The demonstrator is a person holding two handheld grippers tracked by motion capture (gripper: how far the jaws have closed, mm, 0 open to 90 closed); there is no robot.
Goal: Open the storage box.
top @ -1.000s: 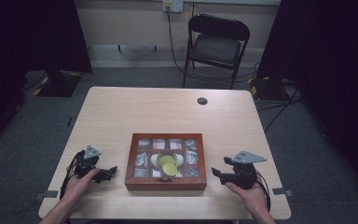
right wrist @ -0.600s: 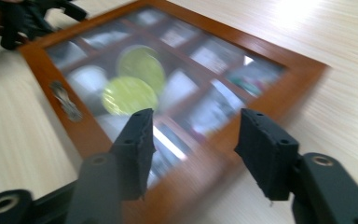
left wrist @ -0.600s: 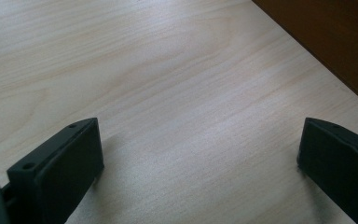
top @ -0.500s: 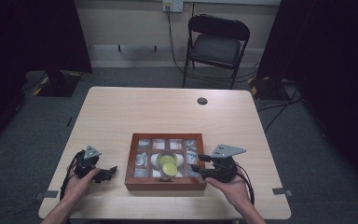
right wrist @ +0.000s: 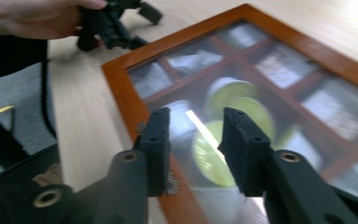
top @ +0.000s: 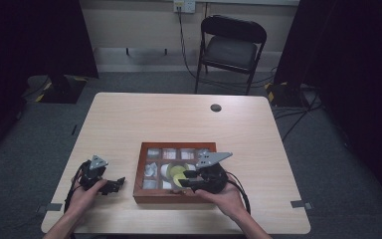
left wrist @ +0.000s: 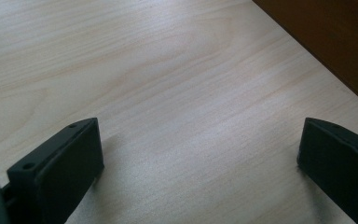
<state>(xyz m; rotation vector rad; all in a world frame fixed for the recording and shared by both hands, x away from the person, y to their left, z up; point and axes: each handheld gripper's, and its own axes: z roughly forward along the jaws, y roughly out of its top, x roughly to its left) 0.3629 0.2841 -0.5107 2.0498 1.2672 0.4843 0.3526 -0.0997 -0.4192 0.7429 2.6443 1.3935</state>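
Right gripper had moved left over wooden compartment box, jaws just narrowing, empty | left gripper rested wide-jawed on pale table | folding chair beyond.

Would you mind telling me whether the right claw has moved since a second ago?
Yes. The right claw has moved leftward from bare table beside the wooden box to over its right half, its jaws closing with nothing between them.

Probably a lab or studio, black curtains, grey carpet, folding chair, bare table
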